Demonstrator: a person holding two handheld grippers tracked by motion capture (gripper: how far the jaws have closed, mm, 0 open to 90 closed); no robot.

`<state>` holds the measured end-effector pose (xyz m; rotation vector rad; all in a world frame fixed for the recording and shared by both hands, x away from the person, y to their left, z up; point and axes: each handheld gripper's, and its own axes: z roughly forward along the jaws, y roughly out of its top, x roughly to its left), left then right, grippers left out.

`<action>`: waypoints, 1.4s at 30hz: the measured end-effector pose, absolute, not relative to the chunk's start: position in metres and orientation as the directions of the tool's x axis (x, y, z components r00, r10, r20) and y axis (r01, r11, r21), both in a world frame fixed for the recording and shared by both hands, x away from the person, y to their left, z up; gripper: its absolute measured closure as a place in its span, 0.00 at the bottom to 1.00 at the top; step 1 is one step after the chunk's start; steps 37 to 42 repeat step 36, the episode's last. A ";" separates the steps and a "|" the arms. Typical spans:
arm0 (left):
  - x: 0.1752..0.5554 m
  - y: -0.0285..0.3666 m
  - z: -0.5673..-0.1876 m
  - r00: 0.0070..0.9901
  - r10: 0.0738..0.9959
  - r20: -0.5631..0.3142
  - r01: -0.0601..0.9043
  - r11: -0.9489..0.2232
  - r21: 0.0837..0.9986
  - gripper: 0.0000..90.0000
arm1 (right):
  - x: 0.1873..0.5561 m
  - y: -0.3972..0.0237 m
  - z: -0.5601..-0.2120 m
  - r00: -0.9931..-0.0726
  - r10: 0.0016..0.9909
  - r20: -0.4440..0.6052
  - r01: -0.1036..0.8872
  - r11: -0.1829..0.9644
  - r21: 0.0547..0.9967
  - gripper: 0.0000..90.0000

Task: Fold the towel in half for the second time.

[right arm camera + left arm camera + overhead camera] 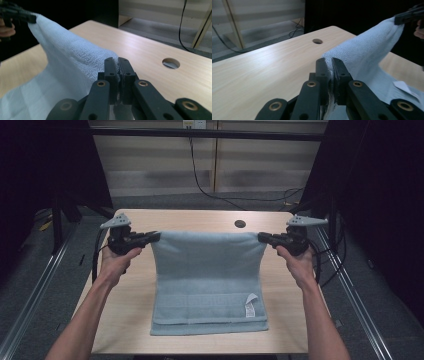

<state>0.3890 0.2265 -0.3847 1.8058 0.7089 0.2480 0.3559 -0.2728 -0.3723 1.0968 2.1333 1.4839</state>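
The left gripper (154, 237) has its black jaws pinched on one far corner of the pale blue terry-cloth towel (207, 280), and the right gripper (264, 238) pinches the other far corner, cloth squeezed between the pads in both gripper views. Between the two, the towel's held edge runs taut and level across the light wooden table (125, 315), raised off it, while the near end lies on the tabletop with its white care label (250, 305) showing. The cloth hangs toward the person, so the likely fold carries that edge toward the near hem, both hands equally placed.
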 end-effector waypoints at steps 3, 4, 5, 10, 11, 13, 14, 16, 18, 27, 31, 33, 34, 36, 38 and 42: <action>0.361 0.231 -0.393 0.820 0.538 -0.193 0.340 -0.187 0.922 0.94 | 0.330 -0.276 -0.378 -0.679 0.716 0.163 0.396 0.170 0.902 0.97; 0.353 0.233 -0.395 0.824 0.530 -0.201 0.342 -0.182 0.922 0.94 | 0.320 -0.275 -0.380 -0.684 0.711 0.164 0.393 0.170 0.904 0.97; 0.347 0.235 -0.396 0.824 0.526 -0.213 0.346 -0.169 0.923 0.94 | 0.311 -0.274 -0.382 -0.693 0.703 0.159 0.391 0.181 0.903 0.97; 0.318 0.239 -0.408 0.830 0.515 -0.214 0.362 -0.205 0.909 0.94 | 0.270 -0.270 -0.394 -0.721 0.675 0.156 0.397 0.218 0.892 0.97; 0.313 0.239 -0.414 0.831 0.510 -0.220 0.369 -0.211 0.905 0.94 | 0.266 -0.269 -0.398 -0.721 0.674 0.161 0.406 0.222 0.887 0.96; 0.304 0.238 -0.428 0.835 0.501 -0.226 0.384 -0.237 0.892 0.94 | 0.255 -0.267 -0.413 -0.721 0.673 0.164 0.433 0.253 0.865 0.96; 0.301 0.238 -0.435 0.834 0.497 -0.241 0.401 -0.245 0.883 0.94 | 0.251 -0.267 -0.422 -0.718 0.674 0.177 0.452 0.257 0.854 0.96; 0.291 0.238 -0.444 0.837 0.482 -0.261 0.409 -0.231 0.883 0.93 | 0.242 -0.268 -0.439 -0.714 0.669 0.205 0.478 0.254 0.841 0.94; 0.283 0.238 -0.448 0.837 0.474 -0.272 0.417 -0.232 0.879 0.90 | 0.233 -0.270 -0.452 -0.714 0.660 0.233 0.500 0.248 0.830 0.89; 0.295 0.254 -0.443 0.780 0.559 -0.281 0.451 -0.191 0.872 0.59 | 0.228 -0.288 -0.443 -0.651 0.717 0.249 0.472 0.126 0.872 0.64; 0.312 0.263 -0.454 0.719 0.640 -0.271 0.494 -0.195 0.847 0.47 | 0.237 -0.294 -0.448 -0.561 0.801 0.209 0.482 0.111 0.869 0.56; 0.317 0.269 -0.462 0.694 0.660 -0.287 0.514 -0.174 0.840 0.41 | 0.240 -0.299 -0.456 -0.524 0.826 0.206 0.494 0.098 0.864 0.54; 0.319 0.271 -0.465 0.692 0.668 -0.274 0.515 -0.191 0.835 0.40 | 0.240 -0.301 -0.460 -0.506 0.835 0.215 0.507 0.087 0.857 0.52; 0.319 0.273 -0.468 0.697 0.660 -0.281 0.522 -0.198 0.829 0.36 | 0.241 -0.304 -0.465 -0.498 0.842 0.208 0.524 0.101 0.846 0.52; 0.319 0.273 -0.468 0.697 0.660 -0.281 0.522 -0.198 0.829 0.36 | 0.241 -0.304 -0.465 -0.498 0.842 0.208 0.524 0.101 0.846 0.52; 0.319 0.273 -0.468 0.697 0.660 -0.281 0.522 -0.198 0.829 0.36 | 0.241 -0.304 -0.465 -0.498 0.842 0.208 0.524 0.101 0.846 0.52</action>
